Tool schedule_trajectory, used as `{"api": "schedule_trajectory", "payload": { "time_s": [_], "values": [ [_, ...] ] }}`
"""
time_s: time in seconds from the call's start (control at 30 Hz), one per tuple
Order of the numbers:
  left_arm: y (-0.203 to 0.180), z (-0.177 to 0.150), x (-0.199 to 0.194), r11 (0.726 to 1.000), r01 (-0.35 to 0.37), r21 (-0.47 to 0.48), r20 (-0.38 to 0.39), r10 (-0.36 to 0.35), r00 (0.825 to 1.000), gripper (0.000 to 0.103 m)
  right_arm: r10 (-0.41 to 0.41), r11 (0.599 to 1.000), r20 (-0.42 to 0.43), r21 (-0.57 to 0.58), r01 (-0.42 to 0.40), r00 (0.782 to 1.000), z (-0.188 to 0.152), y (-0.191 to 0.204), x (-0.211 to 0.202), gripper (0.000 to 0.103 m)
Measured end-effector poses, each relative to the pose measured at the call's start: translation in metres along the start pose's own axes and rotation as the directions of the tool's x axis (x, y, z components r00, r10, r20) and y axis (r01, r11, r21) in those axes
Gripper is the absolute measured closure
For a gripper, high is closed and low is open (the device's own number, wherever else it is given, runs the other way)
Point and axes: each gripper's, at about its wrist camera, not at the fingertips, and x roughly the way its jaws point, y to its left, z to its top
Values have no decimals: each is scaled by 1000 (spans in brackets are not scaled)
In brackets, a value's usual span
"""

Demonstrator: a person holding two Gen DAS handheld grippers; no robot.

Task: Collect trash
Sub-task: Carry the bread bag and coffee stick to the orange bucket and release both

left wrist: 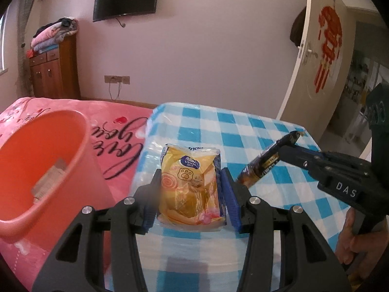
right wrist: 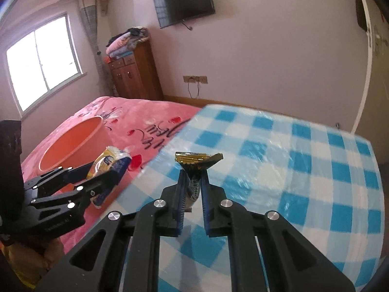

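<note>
My left gripper [left wrist: 190, 177] is shut on a yellow tissue pack [left wrist: 189, 182] and holds it above the blue checked table [left wrist: 267, 131]. It also shows in the right wrist view [right wrist: 107, 172], with the tissue pack [right wrist: 109, 160] near the orange bin [right wrist: 73, 143]. My right gripper [right wrist: 193, 177] is shut on a dark gold snack wrapper [right wrist: 194, 168], held upright over the table [right wrist: 304, 158]. In the left wrist view the right gripper [left wrist: 282, 153] holds the wrapper [left wrist: 265, 160] at the right. The orange bin [left wrist: 36, 160] sits at the left with paper scraps inside.
A pink blanket [left wrist: 116, 141] covers the bed under the bin. A wooden cabinet [left wrist: 53, 73] with folded clothes stands by the far wall. A TV [left wrist: 126, 0] hangs on the wall. An open white door [left wrist: 316, 60] is at the right.
</note>
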Motion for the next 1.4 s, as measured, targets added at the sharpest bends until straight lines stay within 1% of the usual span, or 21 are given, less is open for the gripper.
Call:
{"api": "schedule_trajectory", "payload": {
  "time_s": [0.1, 0.4, 0.57, 0.73, 0.9, 1.1, 1.23, 1.33, 1.4],
  "values": [
    [13, -1, -7, 1000, -5, -25, 7, 6, 1000, 54, 15, 1000, 8, 11, -15, 1000, 3, 4, -4, 91],
    [27, -6, -11, 999, 7, -45, 9, -6, 1000, 54, -31, 1000, 49, -4, 31, 998, 6, 10, -33, 92],
    [27, 0, -20, 999, 16, -43, 38, -14, 999, 54, -37, 999, 71, -19, 38, 997, 13, 17, -45, 92],
    [31, 7, -34, 999, 11, -42, 72, -8, 997, 54, -17, 998, 102, -58, 23, 995, 29, 36, -53, 92],
    [50, 19, -56, 998, -17, -68, 121, 25, 992, 54, 41, 992, 135, -124, -24, 990, 53, 70, -56, 92],
    [90, 31, -81, 986, -109, -125, 167, 129, 977, 54, 154, 973, 164, -199, -120, 974, 85, 123, -45, 92],
    [122, 34, -91, 969, -180, -168, 172, 209, 963, 54, 233, 955, 158, -223, -195, 960, 101, 155, -29, 92],
    [144, 32, -92, 956, -214, -202, 160, 247, 956, 54, 280, 941, 140, -235, -243, 950, 107, 178, -9, 92],
    [155, 28, -90, 947, -230, -223, 147, 266, 953, 54, 301, 936, 122, -230, -268, 946, 107, 186, 2, 92]
  ]
}}
